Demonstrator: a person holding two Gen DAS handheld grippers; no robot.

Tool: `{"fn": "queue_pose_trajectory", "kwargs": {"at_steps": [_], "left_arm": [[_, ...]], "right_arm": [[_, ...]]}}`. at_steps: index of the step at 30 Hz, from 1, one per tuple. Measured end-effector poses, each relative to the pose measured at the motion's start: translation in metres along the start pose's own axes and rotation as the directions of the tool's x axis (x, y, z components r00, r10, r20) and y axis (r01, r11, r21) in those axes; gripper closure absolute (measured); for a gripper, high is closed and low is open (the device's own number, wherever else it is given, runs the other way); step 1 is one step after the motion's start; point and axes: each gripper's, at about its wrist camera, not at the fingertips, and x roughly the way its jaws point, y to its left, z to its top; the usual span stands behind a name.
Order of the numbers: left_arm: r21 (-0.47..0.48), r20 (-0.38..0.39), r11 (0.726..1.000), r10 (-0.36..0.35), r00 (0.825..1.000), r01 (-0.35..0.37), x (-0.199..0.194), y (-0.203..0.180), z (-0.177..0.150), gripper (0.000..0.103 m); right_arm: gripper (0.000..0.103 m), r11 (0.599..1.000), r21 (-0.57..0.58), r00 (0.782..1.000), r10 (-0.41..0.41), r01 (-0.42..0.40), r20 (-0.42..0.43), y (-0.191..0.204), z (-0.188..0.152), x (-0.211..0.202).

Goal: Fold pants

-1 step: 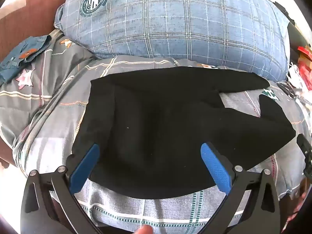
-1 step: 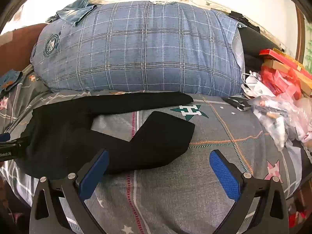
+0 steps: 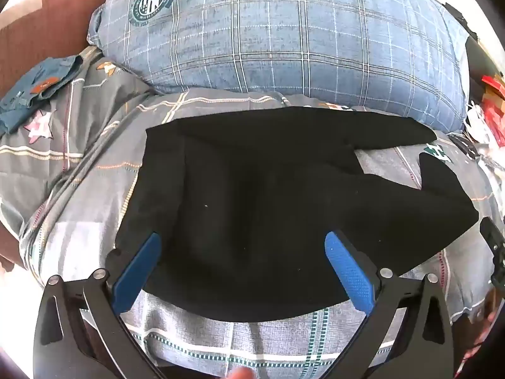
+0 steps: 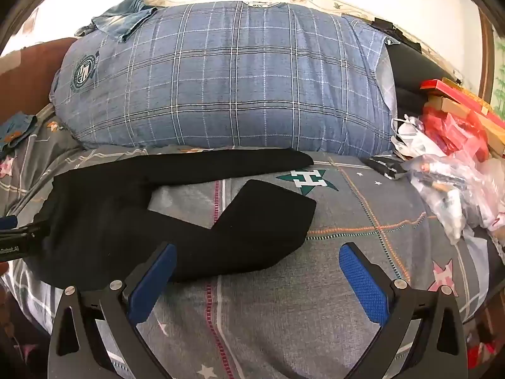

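- Pants point(image 3: 271, 208), black, lie flat on a gray bed cover point(image 4: 363, 221) with stars on it.
- Two legs spread apart like a V and point to the right.
- Left gripper point(image 3: 241, 243) hangs over the wide top part of the pants, its jaws wide and holding nothing.
- Right gripper point(image 4: 257, 254) is near the leg ends, also wide and holding nothing.
- Big blue checked pillow point(image 4: 227, 79) sits just behind the pants.
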Motion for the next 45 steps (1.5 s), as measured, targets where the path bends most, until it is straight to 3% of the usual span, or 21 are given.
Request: {"fn": "queue_pose_trajectory", "kwargs": {"at_steps": [7, 16, 23, 45], "left_arm": [[-0.001, -0.054, 1.000, -0.020, 0.998, 0.020, 0.017, 0.002, -0.012, 0.000], [0.040, 0.037, 0.999, -0.001, 0.999, -0.001, 0.006, -0.009, -0.019, 0.000], [0.057, -0.024, 0.998, -0.004, 1.000, 0.005, 0.013, -0.016, -0.026, 0.000], [0.016, -0.005, 1.000, 0.012, 1.000, -0.012, 0.006, -0.008, -0.024, 0.000]], "right_arm": [[0.000, 1.000, 0.010, 1.000, 0.017, -0.017, -0.022, 0.000, -0.001, 0.004], [0.000, 1.000, 0.023, 0.999, 0.016, -0.015, -0.027, -0.009, -0.004, 0.006], [0.000, 1.000, 0.021, 0.999, 0.022, -0.021, -0.042, -0.013, -0.002, 0.006], [0.000, 1.000, -0.006, 0.998, 0.030, -0.031, -0.057, -0.010, 0.001, 0.005]]}}
